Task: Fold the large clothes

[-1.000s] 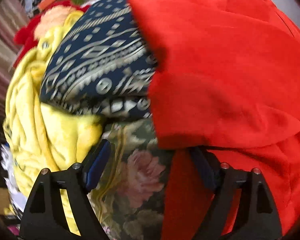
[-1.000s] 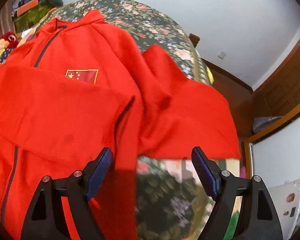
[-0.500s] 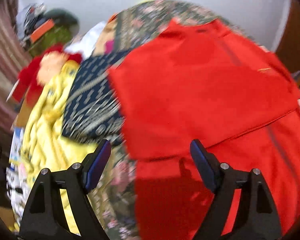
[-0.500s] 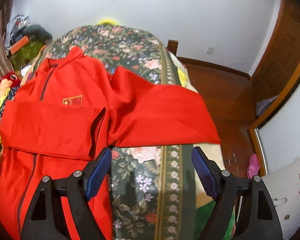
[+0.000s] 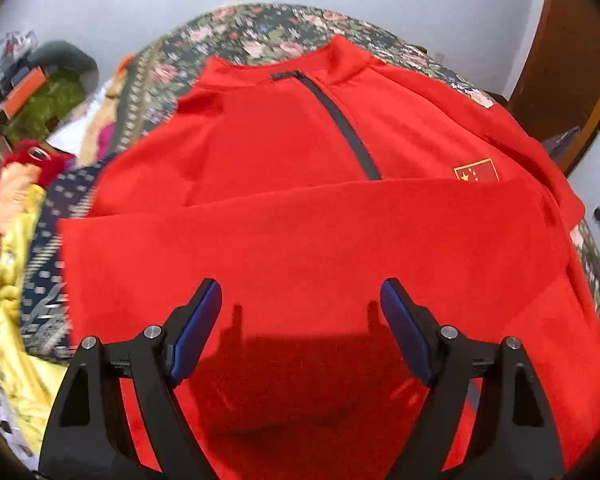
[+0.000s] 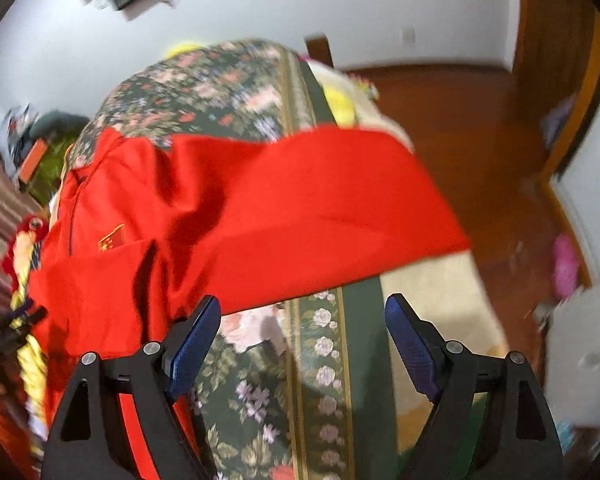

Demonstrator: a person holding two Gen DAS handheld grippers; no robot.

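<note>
Both your left gripper (image 5: 300,320) and right gripper (image 6: 302,336) hang released, empty; the red zip jacket's (image 5: 300,140) unfolded sleeve (image 6: 320,200) overhangs the floral bed's (image 6: 300,360) edge and may drag it off.

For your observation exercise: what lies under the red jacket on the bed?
Under the red jacket lies a flowered bedspread, showing past the collar and beside the outstretched sleeve. A folded sleeve covers the chest and part of the flag badge. The bedspread beneath is hidden.

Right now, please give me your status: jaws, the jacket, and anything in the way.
Left gripper jaws open, empty, over the red jacket. Right gripper jaws open, empty. One sleeve folded across chest; other sleeve spread out sideways. Clothes pile beside jacket.
</note>
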